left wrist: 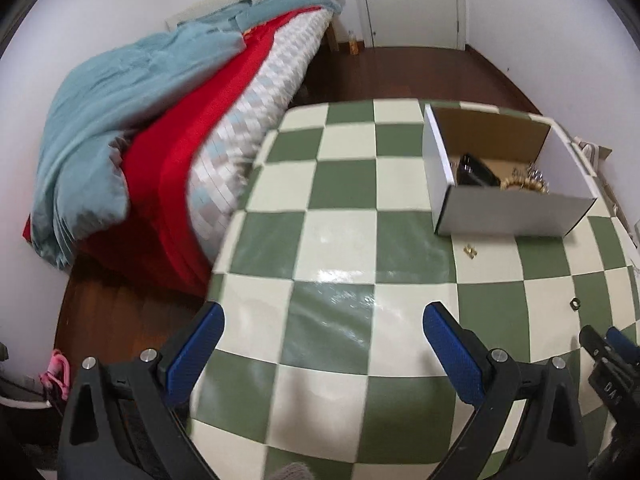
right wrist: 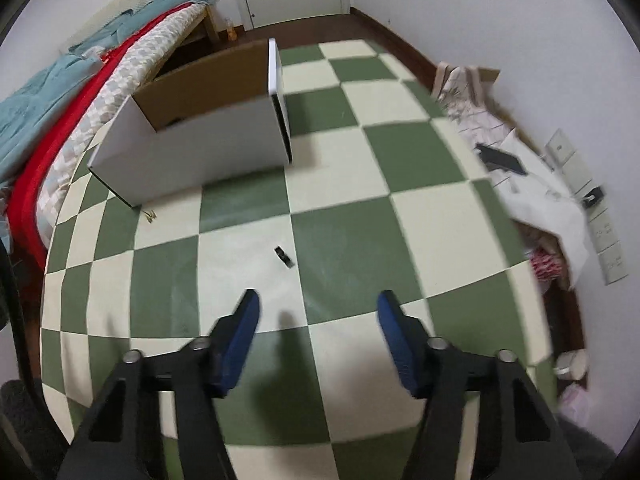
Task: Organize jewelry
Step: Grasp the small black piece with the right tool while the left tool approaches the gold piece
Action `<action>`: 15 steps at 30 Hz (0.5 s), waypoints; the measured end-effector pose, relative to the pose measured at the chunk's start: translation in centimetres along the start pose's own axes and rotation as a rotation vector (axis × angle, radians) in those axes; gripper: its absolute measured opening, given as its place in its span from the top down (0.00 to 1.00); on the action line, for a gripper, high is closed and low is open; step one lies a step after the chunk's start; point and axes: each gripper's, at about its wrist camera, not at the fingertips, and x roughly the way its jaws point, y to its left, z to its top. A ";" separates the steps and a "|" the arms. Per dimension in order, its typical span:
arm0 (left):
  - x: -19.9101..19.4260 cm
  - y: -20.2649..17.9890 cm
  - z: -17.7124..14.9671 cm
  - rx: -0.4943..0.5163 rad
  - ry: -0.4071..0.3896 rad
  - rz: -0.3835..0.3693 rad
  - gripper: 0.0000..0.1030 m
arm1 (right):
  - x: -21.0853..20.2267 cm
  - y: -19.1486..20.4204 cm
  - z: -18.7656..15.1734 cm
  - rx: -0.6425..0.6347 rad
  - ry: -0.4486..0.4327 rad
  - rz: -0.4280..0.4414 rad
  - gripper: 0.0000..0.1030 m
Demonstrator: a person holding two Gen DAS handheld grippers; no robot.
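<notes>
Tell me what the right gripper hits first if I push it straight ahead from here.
Probably the small dark ring lying on the checkered table, just ahead of the open right gripper. Beyond it stands the white box; depth is uncertain.

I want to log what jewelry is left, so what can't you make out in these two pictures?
- Box contents: left view shows only a dark item and a gold piece over the near wall; right view's wall hides them.
- Gold bit on the table: too small to identify.
- Dark ring: tiny; in the right view it is blurred.
</notes>
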 end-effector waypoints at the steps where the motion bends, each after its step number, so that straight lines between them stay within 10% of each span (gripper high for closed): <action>1: 0.4 -0.3 -0.1 -0.002 0.011 -0.010 0.02 | 0.5 -0.1 -0.2 -0.002 -0.001 0.006 0.51; 15: 3.9 -3.5 -0.9 0.007 0.026 -0.081 0.02 | 2.5 2.5 0.3 -0.140 -0.144 0.006 0.52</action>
